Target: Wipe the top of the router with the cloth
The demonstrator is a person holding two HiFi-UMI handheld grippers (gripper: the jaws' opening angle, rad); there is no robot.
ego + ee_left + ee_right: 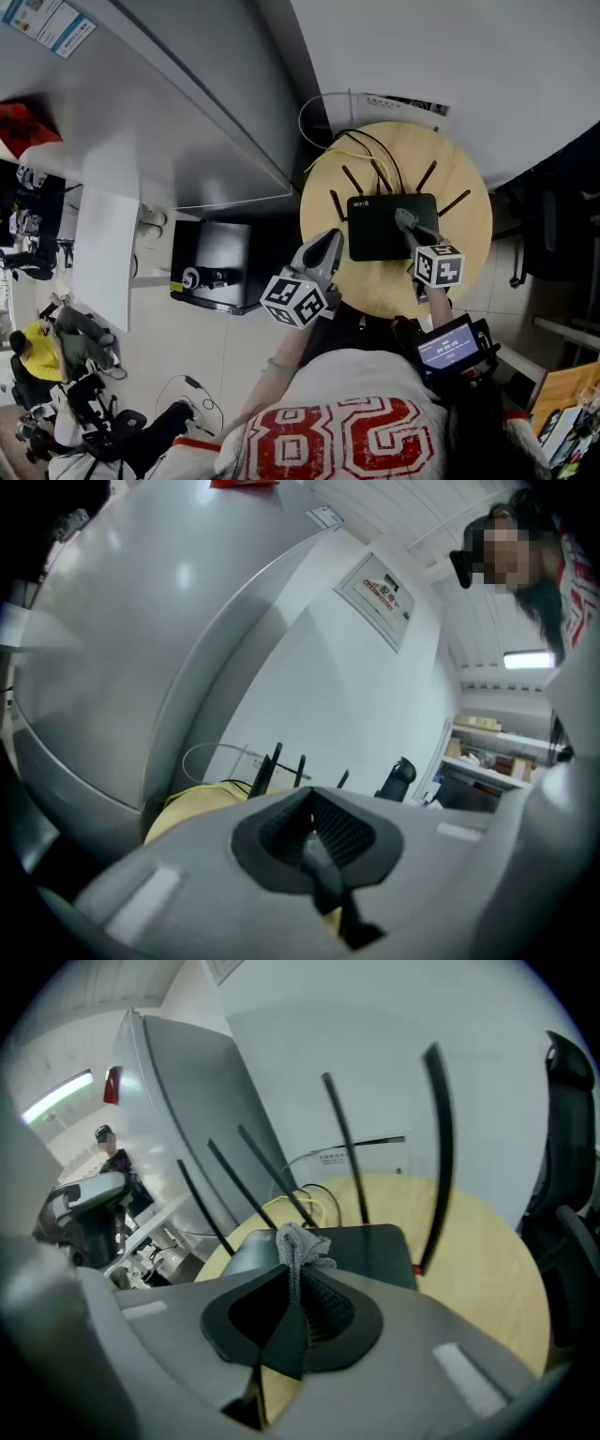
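A black router (390, 226) with several upright antennas lies on the round wooden table (389, 286). My right gripper (404, 221) is over the router's top, shut on a small grey cloth (300, 1245) that bunches out past the fingertips. In the right gripper view the router (370, 1244) lies just beyond the cloth. My left gripper (329, 245) hangs at the table's left edge, beside the router and apart from it, shut with nothing between its jaws. The left gripper view shows only the router's antennas (273, 765) and a strip of table (200, 804).
Yellow and black cables (345, 154) run from the router's back towards the wall. A black box (212, 265) stands on the floor left of the table. A dark office chair (553, 225) is at the right. People sit at the far left.
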